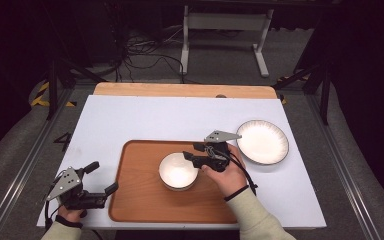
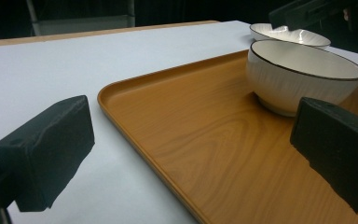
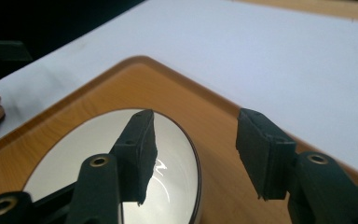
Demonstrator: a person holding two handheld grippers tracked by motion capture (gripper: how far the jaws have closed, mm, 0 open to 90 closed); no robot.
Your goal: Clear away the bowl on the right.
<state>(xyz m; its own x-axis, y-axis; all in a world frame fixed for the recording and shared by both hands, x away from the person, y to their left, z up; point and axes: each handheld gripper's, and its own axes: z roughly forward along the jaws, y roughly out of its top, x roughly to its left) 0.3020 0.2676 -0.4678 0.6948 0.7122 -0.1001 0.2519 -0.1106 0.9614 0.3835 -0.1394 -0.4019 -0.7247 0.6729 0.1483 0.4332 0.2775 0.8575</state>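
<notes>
**Three cameras, one tray**

The high view looks forward and down on the whole table. The left gripper view sits low at the tray's (image 2: 177, 140) 7 o'clock corner, facing 2 o'clock. The right gripper view hangs close above the bowl (image 3: 74, 154). All three views share both.

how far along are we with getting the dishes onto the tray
Done: the white bowl sits on the wooden tray. In hand: nothing is gripped; the right gripper is open, its jaws straddling the bowl's rim without pressing it, and the left gripper waits open at the tray's left edge. Left, probably: the white plate, which lies on the table beside the tray.
</notes>
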